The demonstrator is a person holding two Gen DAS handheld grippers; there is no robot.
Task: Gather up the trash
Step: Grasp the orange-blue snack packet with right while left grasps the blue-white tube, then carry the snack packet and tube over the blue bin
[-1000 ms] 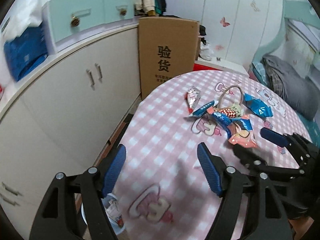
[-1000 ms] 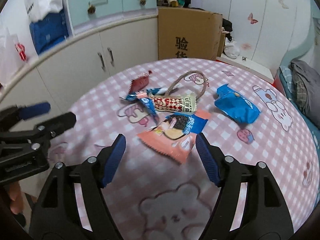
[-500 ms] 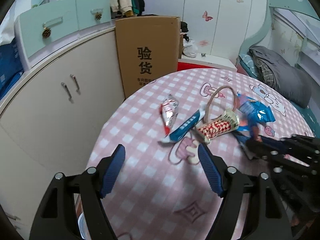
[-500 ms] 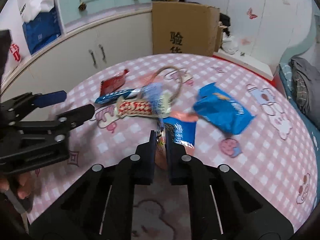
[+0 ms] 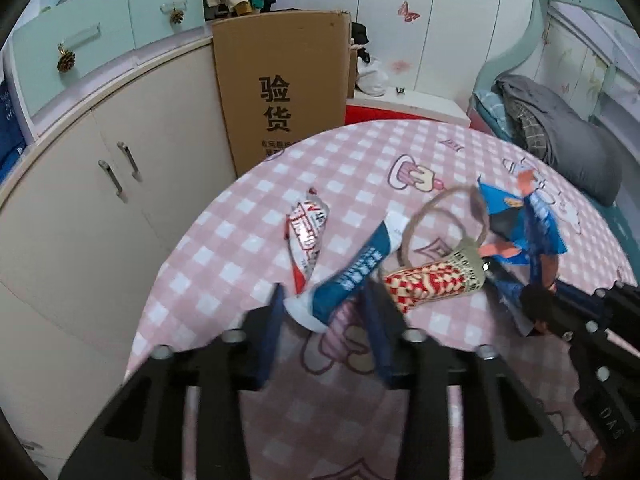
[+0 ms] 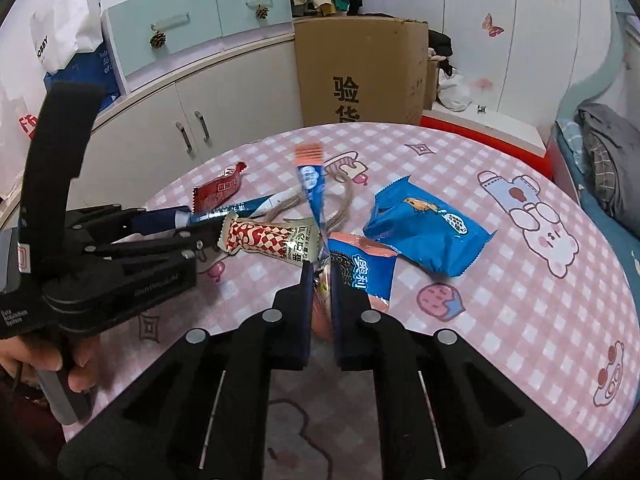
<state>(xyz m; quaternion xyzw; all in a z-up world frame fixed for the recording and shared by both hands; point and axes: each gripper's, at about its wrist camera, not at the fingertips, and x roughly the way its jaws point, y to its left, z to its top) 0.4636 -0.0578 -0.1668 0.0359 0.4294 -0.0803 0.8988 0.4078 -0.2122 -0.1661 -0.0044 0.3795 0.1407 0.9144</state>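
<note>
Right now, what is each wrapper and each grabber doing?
Right gripper: shut on pink-and-blue wrapper, lifted.
Left gripper: closing around long blue wrapper.
Red-checked wrapper: lying flat.
Red wrapper: lying flat.
Blue bag: lying crumpled.

Left tool (image 5: pixel 326 312): matt black plastic frame, blue rubbery-looking pads, bright metal screw heads. Right tool (image 6: pixel 320 280): same build. Blue stick wrapper (image 5: pixel 356 270) between the left tool's pads: glossy printed film. Orange-and-blue wrapper (image 6: pixel 360 268) at the right tool's tips: shiny, creased film. Counter (image 6: pixel 500 320) under both tools: smooth pink checked cloth. Cardboard box (image 6: pixel 360 68) beyond the tools: matt brown.
</note>
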